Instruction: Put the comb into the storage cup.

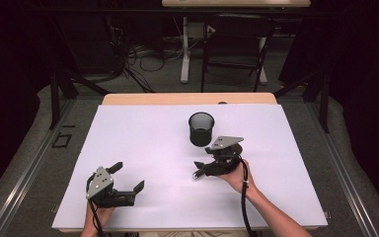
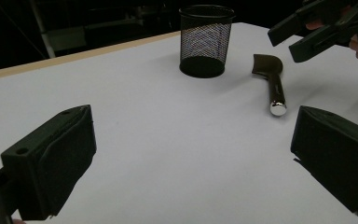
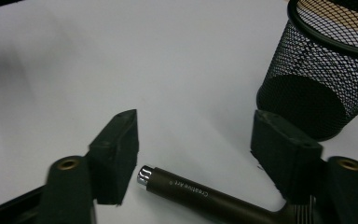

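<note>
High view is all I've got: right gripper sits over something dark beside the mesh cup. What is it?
Observer: A brown-handled tool with a chrome end cap, lying flat.
Operator: Gripped yet?
Observer: No. The right gripper view shows the right gripper open, one jaw on each side of the handle.
Operator: Anything in the cup?
Observer: The left gripper view looks through the side of the mesh cup; it looks empty.
</note>
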`<action>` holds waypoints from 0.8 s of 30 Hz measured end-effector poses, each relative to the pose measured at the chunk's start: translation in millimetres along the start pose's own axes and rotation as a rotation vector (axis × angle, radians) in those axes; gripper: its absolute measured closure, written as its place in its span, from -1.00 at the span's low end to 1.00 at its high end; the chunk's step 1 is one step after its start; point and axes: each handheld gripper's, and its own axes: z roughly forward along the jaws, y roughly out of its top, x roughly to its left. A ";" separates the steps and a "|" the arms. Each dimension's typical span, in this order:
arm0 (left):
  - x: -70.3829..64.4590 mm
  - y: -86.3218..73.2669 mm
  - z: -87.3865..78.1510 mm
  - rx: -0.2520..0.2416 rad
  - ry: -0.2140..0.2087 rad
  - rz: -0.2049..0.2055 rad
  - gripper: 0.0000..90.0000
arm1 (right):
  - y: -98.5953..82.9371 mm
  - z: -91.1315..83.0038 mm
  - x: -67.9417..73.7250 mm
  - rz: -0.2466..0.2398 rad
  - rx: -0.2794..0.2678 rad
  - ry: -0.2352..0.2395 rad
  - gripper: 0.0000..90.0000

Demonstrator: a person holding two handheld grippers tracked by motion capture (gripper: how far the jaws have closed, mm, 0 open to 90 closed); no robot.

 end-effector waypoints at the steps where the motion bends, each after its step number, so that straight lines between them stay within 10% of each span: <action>1: -0.4 0.0 0.0 0.000 0.000 0.001 -1.00 | 0.0 0.5 0.3 -0.003 0.008 0.002 -0.10; 12: -0.5 -0.1 0.9 0.010 0.002 0.004 -1.00 | -0.9 12.7 3.8 -0.046 0.092 0.015 0.92; 24: -1.1 0.0 1.9 0.011 0.000 0.003 -1.00 | 0.6 27.8 8.7 -0.074 0.171 0.010 1.00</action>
